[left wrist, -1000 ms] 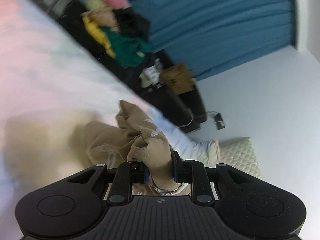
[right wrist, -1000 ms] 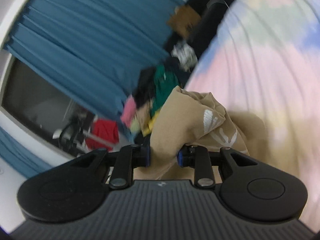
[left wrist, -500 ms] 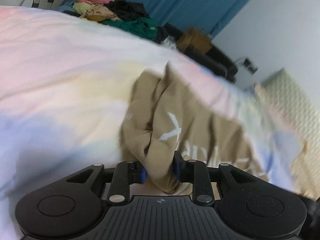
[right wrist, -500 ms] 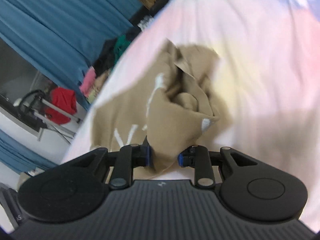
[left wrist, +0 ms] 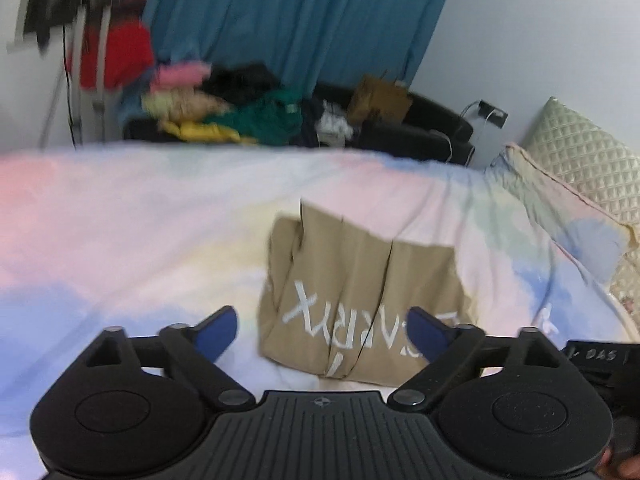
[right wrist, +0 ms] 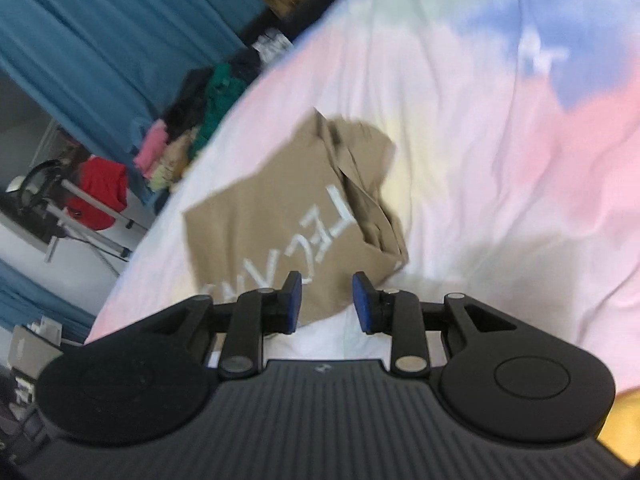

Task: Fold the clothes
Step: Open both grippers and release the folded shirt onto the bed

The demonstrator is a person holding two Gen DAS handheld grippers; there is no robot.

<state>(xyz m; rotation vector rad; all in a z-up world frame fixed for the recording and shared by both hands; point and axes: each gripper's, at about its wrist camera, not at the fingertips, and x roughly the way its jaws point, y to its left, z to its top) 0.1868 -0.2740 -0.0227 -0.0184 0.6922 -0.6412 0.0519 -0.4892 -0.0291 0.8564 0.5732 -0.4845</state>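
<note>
A tan garment with white lettering [left wrist: 360,280] lies folded into a rough rectangle on the pastel bedspread [left wrist: 120,240]. My left gripper [left wrist: 324,330] is open wide just above its near edge, holding nothing. In the right wrist view the same tan garment [right wrist: 280,216] lies flat with a bunched fold along its right side. My right gripper [right wrist: 326,302] is open at its near corner, holding nothing.
A heap of coloured clothes [left wrist: 224,112] lies on a dark sofa beyond the bed's far edge, with a brown bag [left wrist: 378,98] beside it. Quilted pillows [left wrist: 580,184] sit at the right. Blue curtains [left wrist: 300,20] hang behind. A red garment hangs on a rack [right wrist: 98,192].
Both grippers were shut on the tan garment and lowered it onto the bed. Now both have opened and let it go; it lies flat on the bedspread.
</note>
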